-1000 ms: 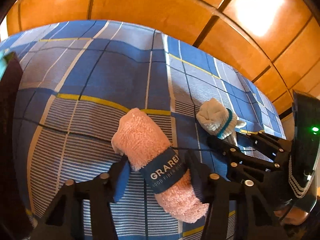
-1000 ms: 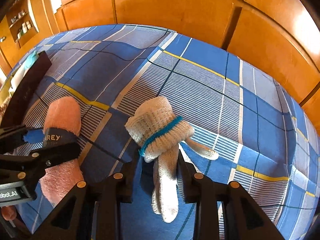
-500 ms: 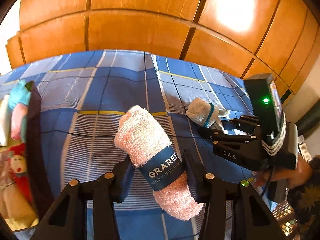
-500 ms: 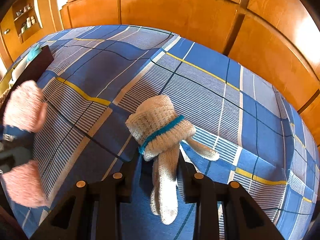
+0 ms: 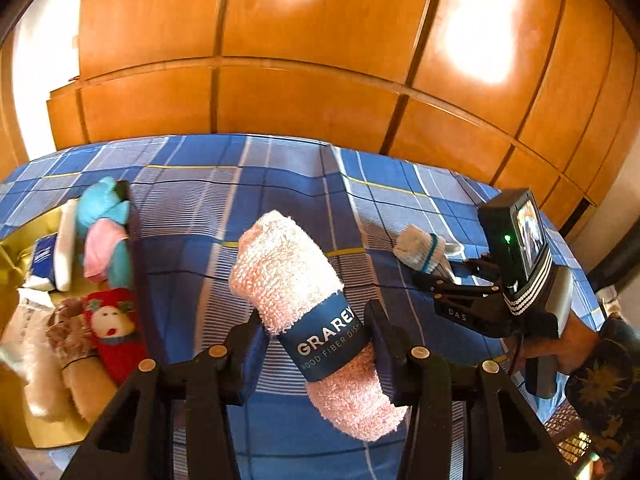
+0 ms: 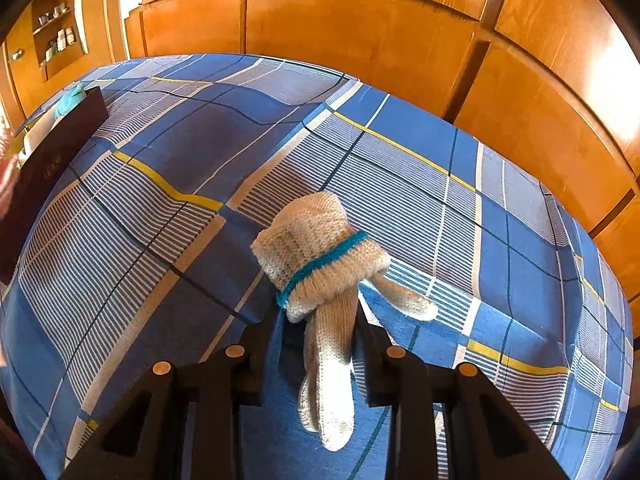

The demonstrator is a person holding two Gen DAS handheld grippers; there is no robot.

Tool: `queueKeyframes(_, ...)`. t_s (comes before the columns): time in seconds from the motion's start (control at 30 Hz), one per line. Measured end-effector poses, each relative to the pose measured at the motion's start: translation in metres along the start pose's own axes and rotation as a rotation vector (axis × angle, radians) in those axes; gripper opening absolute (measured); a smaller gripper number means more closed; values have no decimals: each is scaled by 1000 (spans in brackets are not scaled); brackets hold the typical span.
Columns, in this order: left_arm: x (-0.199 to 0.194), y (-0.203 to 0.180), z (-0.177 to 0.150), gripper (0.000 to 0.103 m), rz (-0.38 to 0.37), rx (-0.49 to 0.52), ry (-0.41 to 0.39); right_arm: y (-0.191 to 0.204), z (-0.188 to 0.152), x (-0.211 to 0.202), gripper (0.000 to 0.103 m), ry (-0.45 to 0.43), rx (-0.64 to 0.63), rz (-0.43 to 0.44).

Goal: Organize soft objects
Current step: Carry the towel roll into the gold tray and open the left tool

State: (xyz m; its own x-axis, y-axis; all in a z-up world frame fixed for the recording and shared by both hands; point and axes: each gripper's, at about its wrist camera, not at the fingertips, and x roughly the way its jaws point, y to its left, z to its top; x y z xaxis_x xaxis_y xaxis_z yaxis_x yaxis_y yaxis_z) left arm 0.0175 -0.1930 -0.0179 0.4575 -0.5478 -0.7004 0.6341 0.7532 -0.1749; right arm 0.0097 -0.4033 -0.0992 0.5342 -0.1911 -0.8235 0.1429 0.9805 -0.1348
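My left gripper (image 5: 316, 344) is closed on the pink towel (image 5: 308, 320). Both pads press on its dark blue paper band, and the roll is lifted above the bed (image 5: 280, 184), with its long side tilted. The upper end points to the far edge of the bed, and the lower end hangs between the fingers (image 5: 248, 344).

My right gripper (image 6: 318, 332) is closed on the knitted glove (image 6: 320, 264). The pads hold the glove's fingers, just below the cuff with the teal stripe. The rolled cuff stands beyond the fingertips, and one knitted finger lies on the checked cover to the right. I cannot tell if the glove is lifted or rests on the bed.

At the left edge of the bed I see an open box (image 5: 132, 216) with a dark wall. Inside are soft things: a teal and pink toy (image 5: 104, 224), a red doll (image 5: 112, 328) and some pale fluffy pieces. In the left view the right gripper with the glove is near the right side of the bed, well apart from the box. Behind the bed are wooden panels (image 5: 320, 60).
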Motion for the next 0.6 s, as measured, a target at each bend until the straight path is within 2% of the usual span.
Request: queueKeyframes(0.6,-40,67,-8,47,69,-135,-59,1,-2,-1,30,-17,-6,-9)
